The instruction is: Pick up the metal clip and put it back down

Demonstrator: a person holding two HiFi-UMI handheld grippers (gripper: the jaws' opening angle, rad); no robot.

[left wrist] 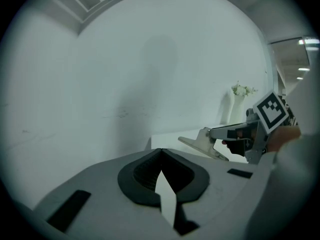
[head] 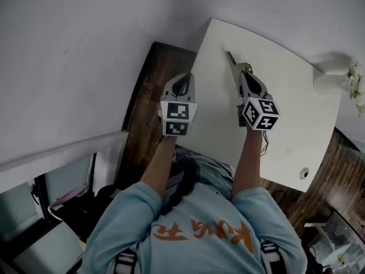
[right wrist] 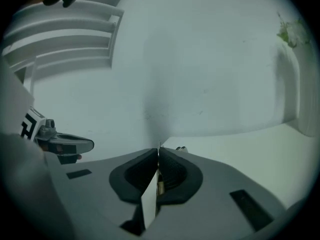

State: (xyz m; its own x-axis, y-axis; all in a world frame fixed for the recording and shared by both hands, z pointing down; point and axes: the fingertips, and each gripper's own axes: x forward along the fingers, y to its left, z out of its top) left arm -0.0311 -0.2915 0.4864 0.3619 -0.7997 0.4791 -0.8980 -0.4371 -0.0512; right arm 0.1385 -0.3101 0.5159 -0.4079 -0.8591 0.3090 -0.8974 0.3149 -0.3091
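Observation:
The metal clip is a pale, thin, long piece that sticks out forward from my right gripper, which is shut on it over the white table. In the right gripper view a thin edge of the clip shows between the closed pads of the right gripper. From the left gripper view the clip hangs tilted at the right gripper's tip; whether it touches the table I cannot tell. My left gripper is shut and empty at the table's left edge, with the jaw tips of the left gripper meeting.
A white vase with flowers stands at the table's far right. A small round hole sits near the table's right front corner. Dark wooden floor lies left of the table, against a white wall.

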